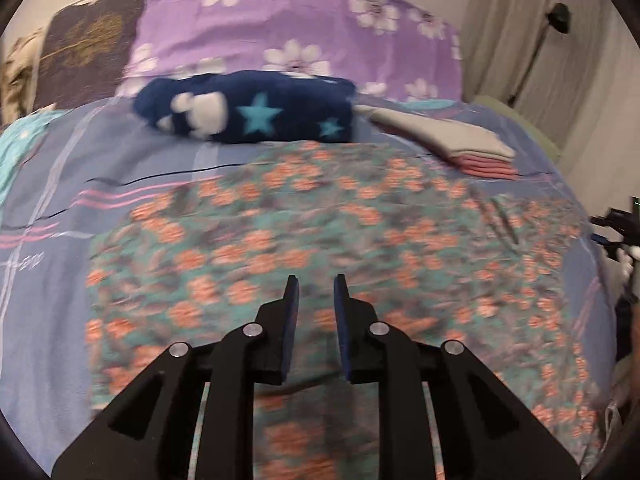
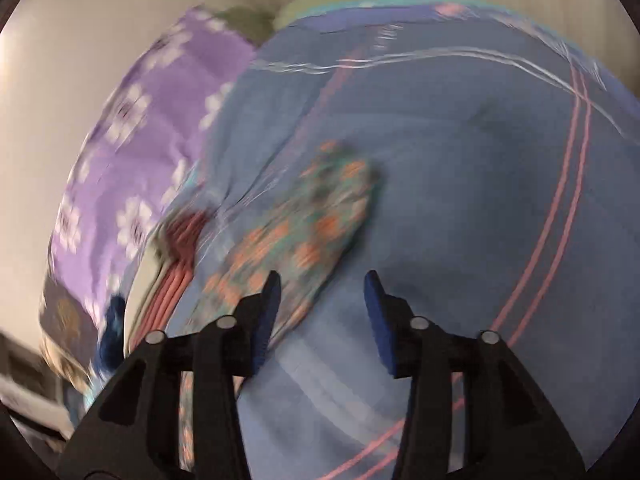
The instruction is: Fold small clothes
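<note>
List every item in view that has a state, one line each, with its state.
left tool: open, nothing between its fingers, above the floral cloth
right tool: open wide, holding nothing
floral cloth: spread flat on the bedsheet, not yet folded
grey and pink clothes: folded, stacked
navy star blanket: bundled, lying against the pillow
purple flowered pillow: propped at the head of the bed

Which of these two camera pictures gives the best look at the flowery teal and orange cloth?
The left wrist view. There the floral cloth lies spread over the bed, filling most of the frame beneath the open left gripper. The right wrist view catches it only as a blurred, slanted strip.
</note>
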